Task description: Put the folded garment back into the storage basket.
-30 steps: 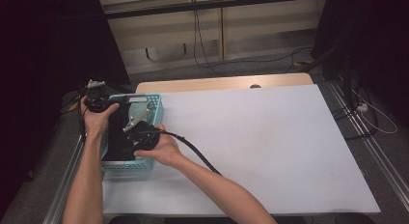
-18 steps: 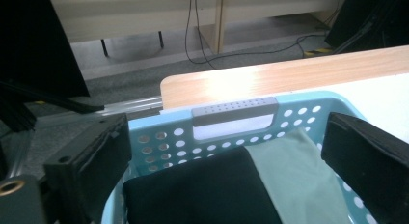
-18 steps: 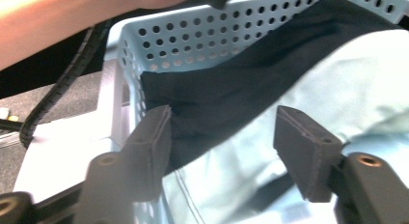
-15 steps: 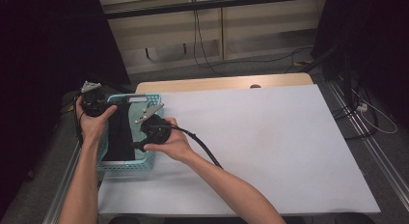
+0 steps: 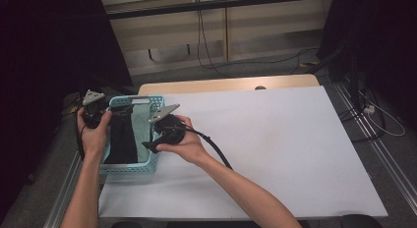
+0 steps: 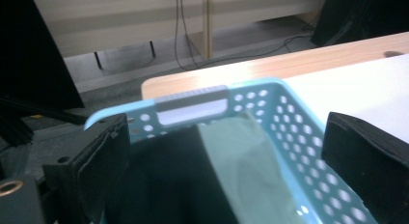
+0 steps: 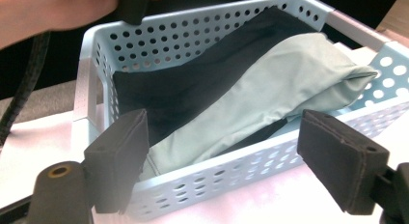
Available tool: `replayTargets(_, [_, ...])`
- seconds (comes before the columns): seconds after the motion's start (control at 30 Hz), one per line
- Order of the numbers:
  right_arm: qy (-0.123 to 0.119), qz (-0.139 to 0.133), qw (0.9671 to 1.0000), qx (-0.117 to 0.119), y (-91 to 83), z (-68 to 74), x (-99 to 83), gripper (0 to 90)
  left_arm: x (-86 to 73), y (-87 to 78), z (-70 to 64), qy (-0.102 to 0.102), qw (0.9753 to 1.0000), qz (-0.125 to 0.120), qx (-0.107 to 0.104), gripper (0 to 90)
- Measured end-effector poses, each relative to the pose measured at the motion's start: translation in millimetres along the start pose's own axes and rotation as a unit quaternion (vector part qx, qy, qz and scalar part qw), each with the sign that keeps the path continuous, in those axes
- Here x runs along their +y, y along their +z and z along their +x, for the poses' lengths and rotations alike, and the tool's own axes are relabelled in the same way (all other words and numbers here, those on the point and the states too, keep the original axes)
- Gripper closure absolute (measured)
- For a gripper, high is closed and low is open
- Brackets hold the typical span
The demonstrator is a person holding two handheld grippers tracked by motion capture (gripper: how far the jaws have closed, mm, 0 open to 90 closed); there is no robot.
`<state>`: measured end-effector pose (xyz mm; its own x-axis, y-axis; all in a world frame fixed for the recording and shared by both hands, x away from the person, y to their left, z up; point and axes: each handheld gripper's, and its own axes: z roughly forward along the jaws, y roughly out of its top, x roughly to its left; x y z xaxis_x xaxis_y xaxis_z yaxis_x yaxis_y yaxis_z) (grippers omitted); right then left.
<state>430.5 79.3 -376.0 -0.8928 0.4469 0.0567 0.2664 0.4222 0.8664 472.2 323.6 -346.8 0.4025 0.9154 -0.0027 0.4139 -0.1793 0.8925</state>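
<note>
Beside the blue basket (image 5: 129, 168) of folded cloths (image 7: 260, 84), both tongs (image 5: 94, 115) (image 5: 153, 142) gape wide, empty.

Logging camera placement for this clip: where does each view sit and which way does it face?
High view: overhead, facing forward-down on the table; both forearms, left claw, right claw.
Left gripper view: between open jaws, along the basket.
Right gripper view: across the basket's side; a hand.
Shared: the basket's black cloth and green cloth.
</note>
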Motion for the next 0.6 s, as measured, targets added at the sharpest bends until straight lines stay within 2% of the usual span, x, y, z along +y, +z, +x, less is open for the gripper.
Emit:
replayTargets(0.03, [0.006,-0.001,1.0000,0.002,-1.8,-1.3,-0.6,17.1,-0.8,-1.9,-2.3,0.001,1.0000,-0.002,-0.001,3.8])
replayTargets(0.1, [0.005,0.004,0.9999,-0.010,-5.8,-4.4,-3.2,13.5,-2.8,-5.7,-6.9,0.011,0.9999,-0.002,0.003,3.6])
replayTargets(0.17, [0.010,0.003,0.9999,-0.010,-7.2,-4.9,-4.4,12.9,-5.1,-9.2,-11.2,0.012,0.9999,-0.004,-0.005,3.5])
replayTargets(0.23, [0.016,0.004,0.9998,-0.010,-9.4,-6.3,-7.2,8.3,-6.9,-13.1,-16.0,0.022,0.9997,-0.008,-0.002,3.6])
replayTargets(0.3, [0.014,0.003,0.9998,-0.016,-11.6,-7.6,-10.5,7.8,-8.0,-17.5,-18.9,0.024,0.9996,-0.013,-0.004,3.5])
replayTargets(0.43, [0.027,-0.003,0.9993,-0.025,-18.0,-9.8,-15.2,7.8,-11.1,-25.3,-26.6,0.037,0.9992,-0.014,-0.003,3.6])
replayTargets(0.53, [0.026,-0.005,0.9990,-0.037,-23.4,-11.2,-19.2,7.9,-14.6,-29.8,-33.7,0.027,0.9996,-0.008,-0.009,3.7])
replayTargets(0.6, [0.027,-0.007,0.9987,-0.043,-27.1,-11.6,-22.2,7.9,-17.8,-32.4,-38.0,0.029,0.9995,-0.009,-0.011,3.7])
